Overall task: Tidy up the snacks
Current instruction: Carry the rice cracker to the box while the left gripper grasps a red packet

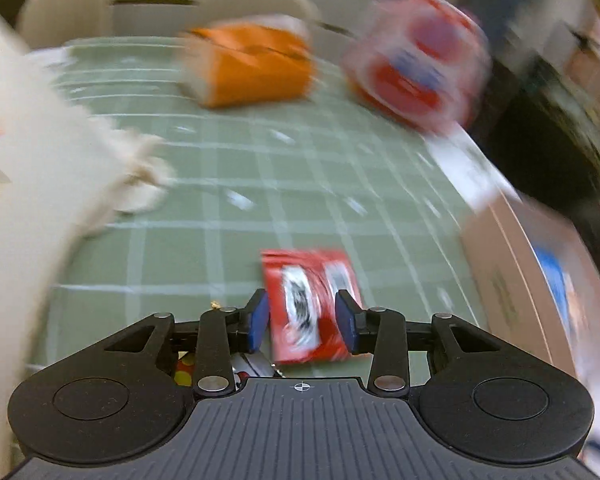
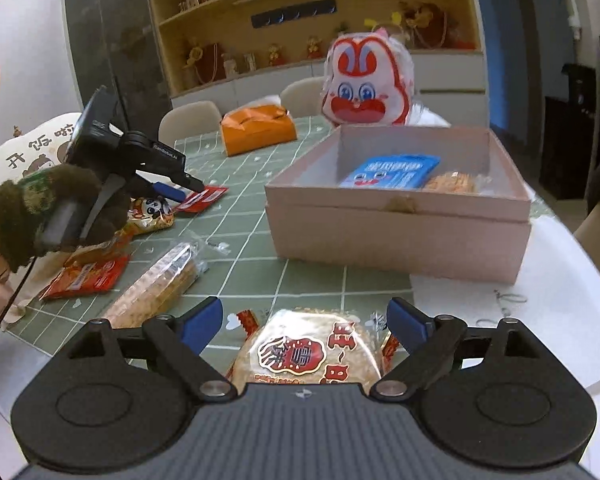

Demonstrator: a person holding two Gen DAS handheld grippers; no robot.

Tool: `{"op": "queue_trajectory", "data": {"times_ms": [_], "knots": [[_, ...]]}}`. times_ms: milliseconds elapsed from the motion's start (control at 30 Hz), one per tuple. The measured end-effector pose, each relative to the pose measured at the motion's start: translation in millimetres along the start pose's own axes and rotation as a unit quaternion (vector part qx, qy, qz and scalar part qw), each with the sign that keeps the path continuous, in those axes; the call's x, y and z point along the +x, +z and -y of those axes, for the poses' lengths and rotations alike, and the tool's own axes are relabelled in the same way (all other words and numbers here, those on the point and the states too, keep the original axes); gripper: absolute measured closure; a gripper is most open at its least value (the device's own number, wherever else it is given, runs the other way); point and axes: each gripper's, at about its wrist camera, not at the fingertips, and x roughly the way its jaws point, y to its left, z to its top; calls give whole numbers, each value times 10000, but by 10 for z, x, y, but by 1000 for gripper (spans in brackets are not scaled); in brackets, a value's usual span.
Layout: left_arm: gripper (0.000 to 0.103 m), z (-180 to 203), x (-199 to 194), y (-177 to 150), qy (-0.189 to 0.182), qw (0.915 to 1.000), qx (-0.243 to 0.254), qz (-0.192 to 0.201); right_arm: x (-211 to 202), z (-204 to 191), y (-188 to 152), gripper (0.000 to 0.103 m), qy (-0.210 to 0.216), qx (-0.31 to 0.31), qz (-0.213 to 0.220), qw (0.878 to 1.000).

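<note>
I am looking along my left gripper [image 1: 302,326] first: its blue pads [image 1: 258,322] are sitting partly open on either side of a flat red foil snack packet [image 1: 310,304], not visibly pressing it (the picture is smeared, so contact is hard to judge). The packet is lying on the green checked tablecloth [image 1: 220,200], its long axis running away from me, straight between the fingers.

My right gripper [image 2: 302,326] is standing wide open over a round rice cracker in a clear wrapper with red lettering [image 2: 308,350], which is lying just below and between the pads, touching neither.

The pink cardboard box [image 2: 396,220] is lying open ahead and slightly right of the right gripper, already holding a blue packet [image 2: 390,172] and another cracker [image 2: 452,182]. So the right hand is much nearer the box, with bare cloth between. I judge the near wall to be the edge to clear; the room inside looks ample.
</note>
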Motion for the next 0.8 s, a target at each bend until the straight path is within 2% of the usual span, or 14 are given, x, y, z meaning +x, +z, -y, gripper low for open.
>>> {"op": "queue_trajectory", "data": {"times_ms": [133,167,200,333,433,600,800], "knots": [[61,438,-2,-194,139,9947,1022,-5,40,75,7,13,81,268,-97,9996],[61,489,-4,-198,192,9941,1065,-5,42,92,6,13,83,327,-96,9994],[61,505,-6,-186,255,9950,970,-22,47,111,7,13,91,392,-103,9991],[61,436,-24,-15,361,9993,-33,-56,54,144,-1,13,94,532,-140,9984],[62,441,92,112,447,9980,-371,-243,45,142,-3,13,91,543,-122,9984],[56,768,272,136,801,9949,484,-364,46,143,-9,13,97,539,-134,9984],[31,986,407,90,1012,9885,1021,-478,39,132,-15,13,129,545,-132,9983]]}}
